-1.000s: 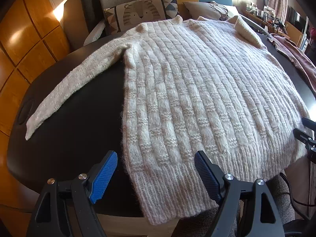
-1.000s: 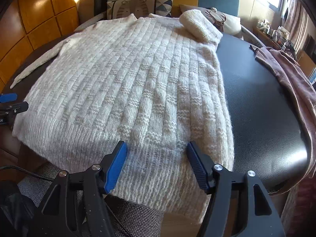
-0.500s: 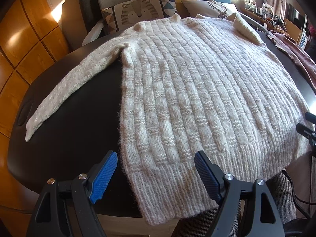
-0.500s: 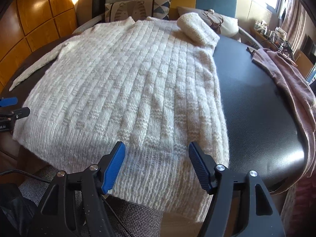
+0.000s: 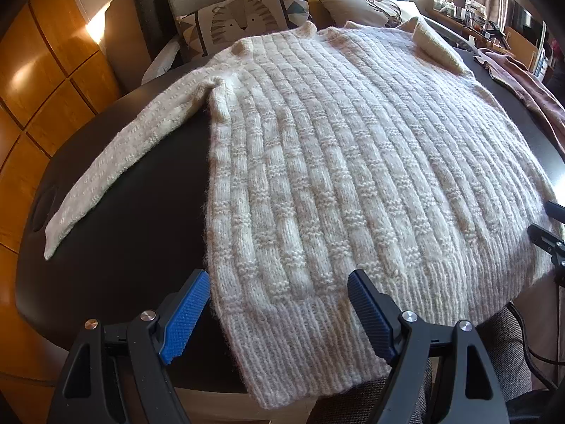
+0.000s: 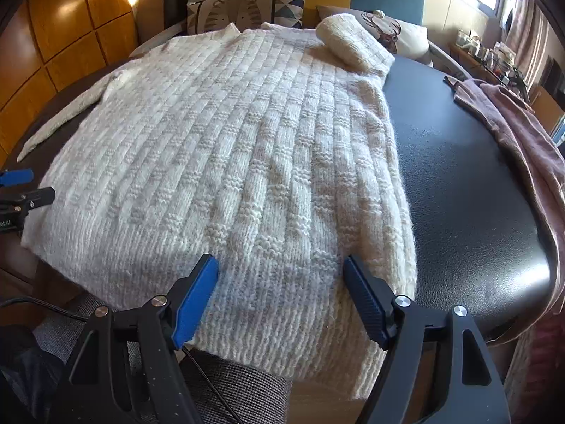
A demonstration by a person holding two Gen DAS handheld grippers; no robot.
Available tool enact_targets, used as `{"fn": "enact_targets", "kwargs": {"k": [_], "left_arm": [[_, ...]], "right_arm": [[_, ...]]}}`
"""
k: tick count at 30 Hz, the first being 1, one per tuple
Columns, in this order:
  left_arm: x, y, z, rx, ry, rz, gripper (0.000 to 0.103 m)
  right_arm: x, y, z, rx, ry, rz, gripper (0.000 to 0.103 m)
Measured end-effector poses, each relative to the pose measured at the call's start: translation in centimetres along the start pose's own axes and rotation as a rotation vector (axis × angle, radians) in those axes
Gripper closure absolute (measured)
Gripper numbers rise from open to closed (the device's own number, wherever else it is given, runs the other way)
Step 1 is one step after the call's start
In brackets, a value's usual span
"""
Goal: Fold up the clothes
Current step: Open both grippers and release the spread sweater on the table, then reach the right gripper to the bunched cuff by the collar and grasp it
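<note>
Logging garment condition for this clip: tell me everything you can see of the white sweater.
The sweater is a cream, chunky ribbed knit, fuzzy like wool, lying flat on the dark table. Its ribbed hem hangs over the near edge. One sleeve stretches out straight over the table; the other sleeve is folded onto the shoulder. The collar lies at the far side, by the cushions. No gripper pad presses on it.

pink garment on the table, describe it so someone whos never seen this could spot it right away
Start from the round black table, most of it covered by a cream knitted sweater spread flat. Go to the table's right-hand rim, past the bare black stretch. There the pink garment lies draped along the edge: smooth, dusty pink and bunched, unlike the pale ribbed knit.
</note>
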State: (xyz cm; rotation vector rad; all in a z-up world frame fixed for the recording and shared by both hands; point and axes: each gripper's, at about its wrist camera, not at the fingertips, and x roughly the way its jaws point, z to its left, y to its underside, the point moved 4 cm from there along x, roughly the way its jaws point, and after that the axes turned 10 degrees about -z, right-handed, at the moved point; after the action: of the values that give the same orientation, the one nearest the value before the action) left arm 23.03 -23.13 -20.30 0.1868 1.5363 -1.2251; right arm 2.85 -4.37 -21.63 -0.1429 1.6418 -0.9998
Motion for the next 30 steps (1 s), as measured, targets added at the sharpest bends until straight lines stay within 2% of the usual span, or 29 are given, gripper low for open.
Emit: {"fn": "enact_targets", "kwargs": {"k": [4,7,10,14,19,23,25,28,30], "left_arm": [[0.3,-0.4,-0.4,0.000,0.023,-0.001,0.021],[1.7,0.2,-0.5,-0.031,0.067,0.049,0.020],[2.1,0.8,0.6,-0.093,0.115,0.054,0.018],[1.9,1.1,0.9,-0.077,0.131,0.056,0.018],[1.4,-1.2,1.5,-0.096,0.125,0.037,0.019],[2.6,-4.8,1.1,-0.123,0.161,0.006,0.019],[3.8,-6.0,0.5,-0.127,0.173,-0.003,0.019],[7.0,-6.4,0.4,-0.131,0.160,0.052,0.019],[7.3,-6.3,0.6,-0.134,0.170,0.040,0.013]], "right_arm": [[-0.3,-0.8,0.0,0.007,-0.022,-0.038,0.026],[0.8,0.0,-0.1,-0.005,-0.033,0.008,0.026],[0.6,0.5,-0.2,-0.036,-0.047,-0.003,0.024],[0.4,0.2,-0.7,-0.036,-0.065,0.012,0.024],[-0.4,-3.1,-3.0,0.060,-0.064,-0.057,0.024],[1.2,-4.8,-4.2,0.055,-0.036,-0.050,0.024],[2.5,-4.5,-4.2,0.039,-0.033,-0.008,0.024],[3.6,-3.1,-3.9,-0.009,-0.030,0.030,0.023],[3.5,-2.7,-3.7,-0.039,-0.035,0.034,0.022]]}}
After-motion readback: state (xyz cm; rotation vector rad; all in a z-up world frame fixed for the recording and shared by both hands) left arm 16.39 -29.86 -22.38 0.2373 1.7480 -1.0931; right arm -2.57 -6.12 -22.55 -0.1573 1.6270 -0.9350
